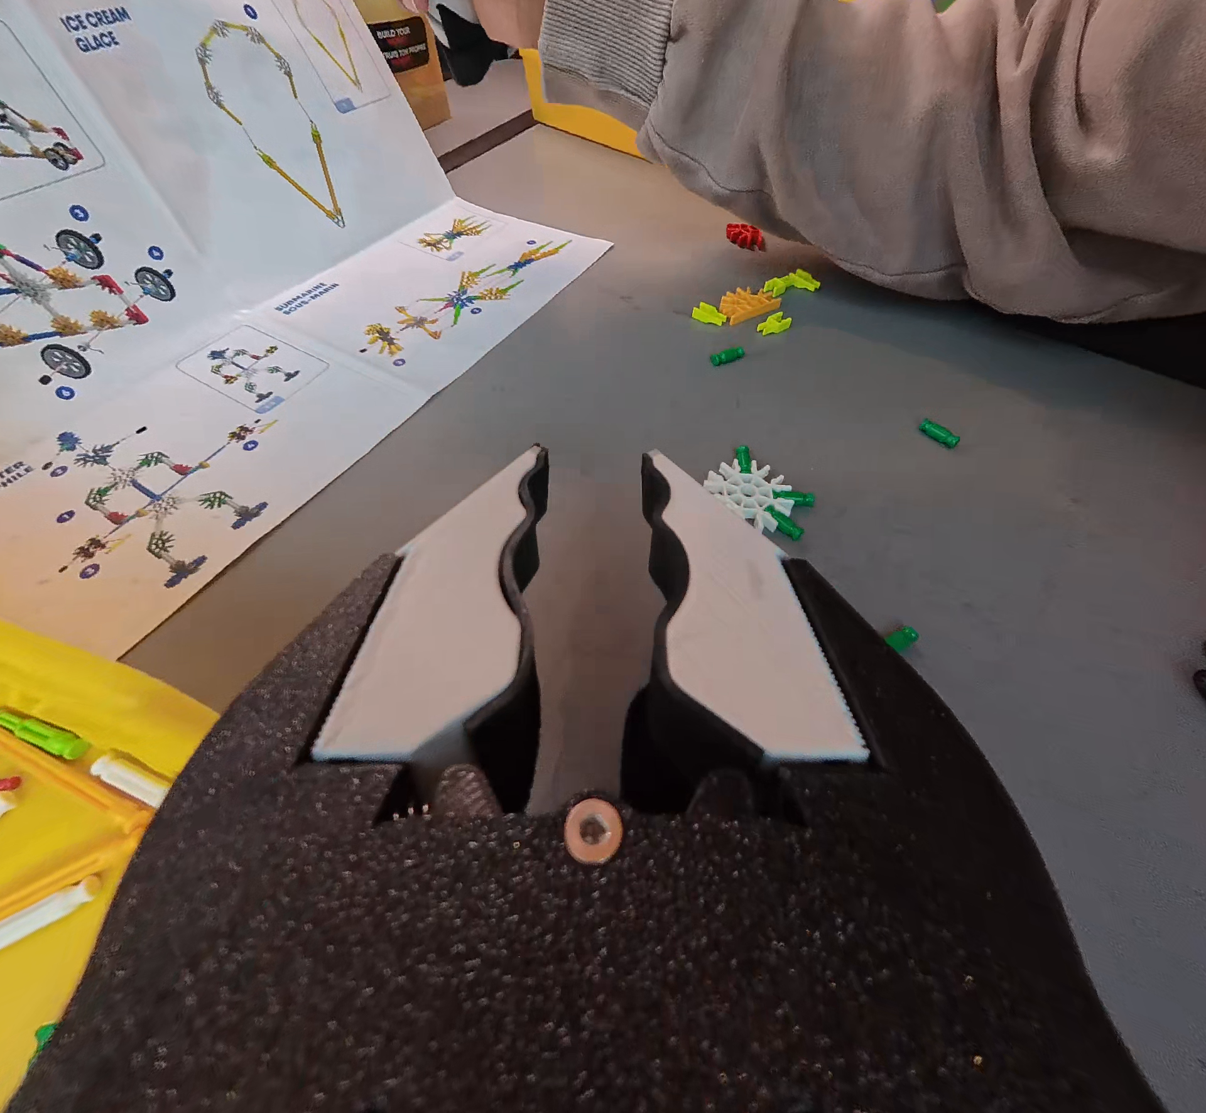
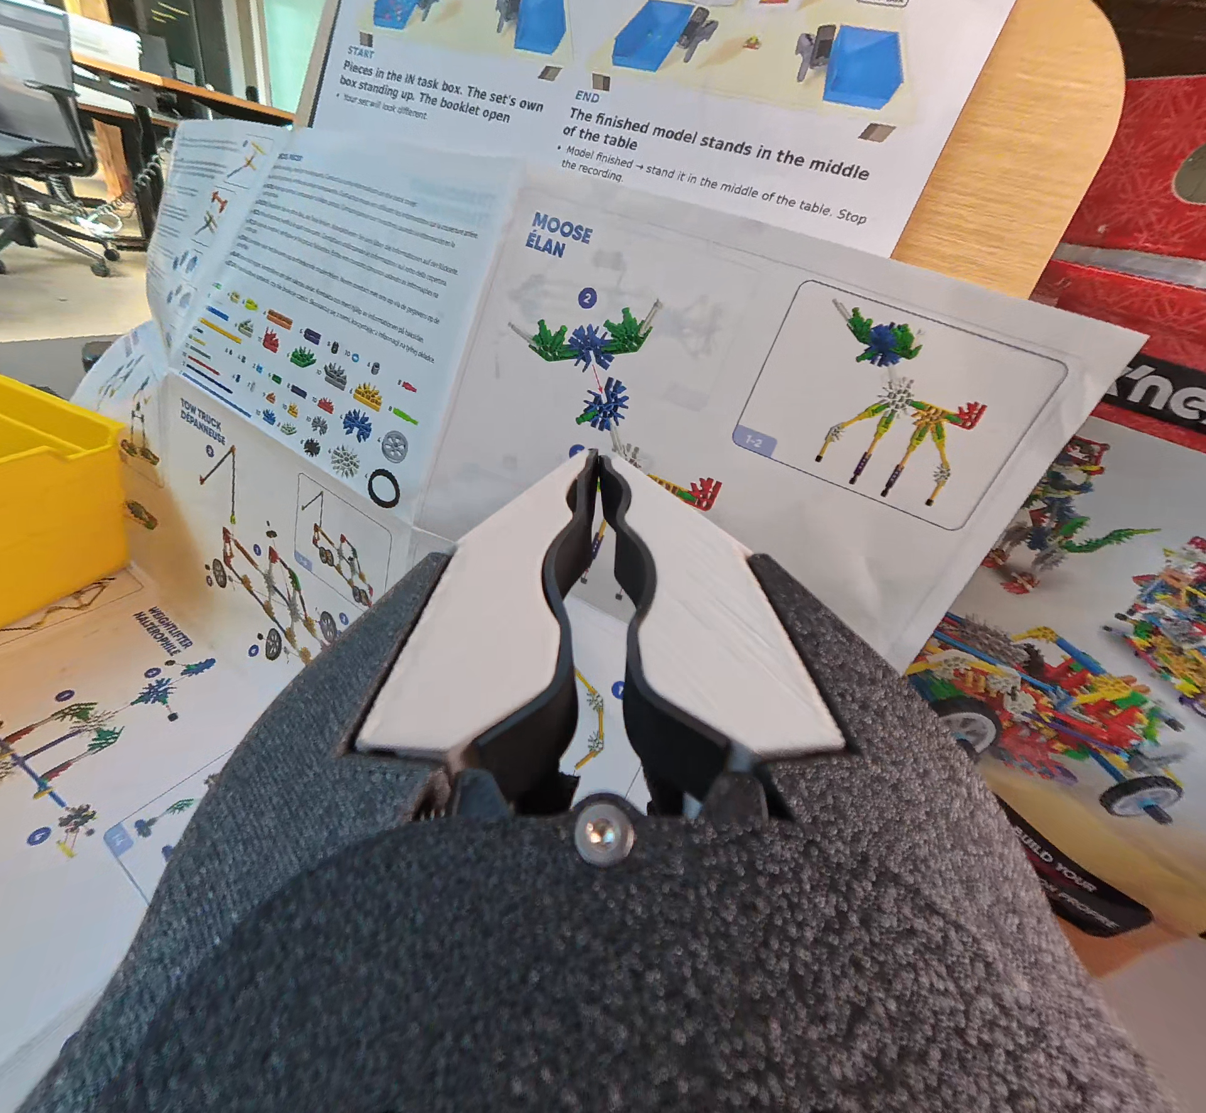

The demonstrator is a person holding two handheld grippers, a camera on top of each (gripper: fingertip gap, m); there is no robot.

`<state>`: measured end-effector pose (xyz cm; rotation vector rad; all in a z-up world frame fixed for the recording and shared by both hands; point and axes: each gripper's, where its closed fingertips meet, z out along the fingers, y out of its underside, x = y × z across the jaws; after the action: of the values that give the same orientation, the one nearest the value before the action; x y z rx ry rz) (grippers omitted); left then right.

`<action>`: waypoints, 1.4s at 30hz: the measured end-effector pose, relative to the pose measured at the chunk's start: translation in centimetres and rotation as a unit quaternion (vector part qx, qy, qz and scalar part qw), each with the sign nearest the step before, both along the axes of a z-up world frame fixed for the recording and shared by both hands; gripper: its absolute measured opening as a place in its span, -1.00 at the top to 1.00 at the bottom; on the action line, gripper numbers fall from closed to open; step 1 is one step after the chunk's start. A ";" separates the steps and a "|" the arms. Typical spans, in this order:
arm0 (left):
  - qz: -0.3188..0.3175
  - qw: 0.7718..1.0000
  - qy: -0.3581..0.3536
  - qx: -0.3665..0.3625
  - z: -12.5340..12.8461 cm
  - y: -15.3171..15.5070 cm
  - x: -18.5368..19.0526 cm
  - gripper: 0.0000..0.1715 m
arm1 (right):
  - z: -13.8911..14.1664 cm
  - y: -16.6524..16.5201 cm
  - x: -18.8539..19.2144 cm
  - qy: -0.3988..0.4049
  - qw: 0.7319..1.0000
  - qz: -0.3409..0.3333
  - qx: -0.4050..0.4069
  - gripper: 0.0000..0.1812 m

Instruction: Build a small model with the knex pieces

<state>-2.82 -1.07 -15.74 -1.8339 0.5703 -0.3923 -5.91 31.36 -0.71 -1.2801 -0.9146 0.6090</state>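
My left gripper [image 1: 594, 455] is open and empty, low over the grey table [image 1: 587, 331]. Just right of its right finger lies a white snowflake connector [image 1: 750, 488] with three green rods plugged in. Farther off lie an orange connector with lime pieces [image 1: 747, 304], a red connector [image 1: 744, 235] and loose green rods [image 1: 726, 356]. My right gripper [image 2: 597, 462] is shut and points at the open building booklet [image 2: 718, 364]. A sliver of green shows at its tips; I cannot tell whether it is a piece or print. A hand in a beige sleeve [image 1: 913, 135] holds that gripper's handle.
The booklet [image 1: 228, 298] lies partly folded up at the left. A yellow tray [image 1: 78, 690] with rods sits at the near left, and a yellow bin [image 1: 587, 116] at the back. A printed sheet on a wooden board [image 2: 652, 70] and the set's box [image 2: 1077, 657] stand behind. The tips of one gripper are about 35 centimetres away from the tips of the other. The white snowflake connector [image 1: 750, 488] is about 8 centimetres from my left fingertips.
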 end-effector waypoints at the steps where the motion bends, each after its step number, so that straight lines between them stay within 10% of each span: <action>1: 0.002 1.000 -0.001 -0.001 0.0 0.1 -0.1 0.67 | -0.2 0.4 0.0 0.001 1.000 -0.001 -0.001 1.00; 42: -0.004 1.000 0.026 0.007 -0.4 0.1 -0.1 0.71 | -0.9 1.4 -1.1 0.007 1.000 -0.001 0.019 1.00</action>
<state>-2.94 -0.99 -16.16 -1.8333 0.6149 -0.3461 -6.96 32.77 -1.57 -1.2421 -0.9087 0.5957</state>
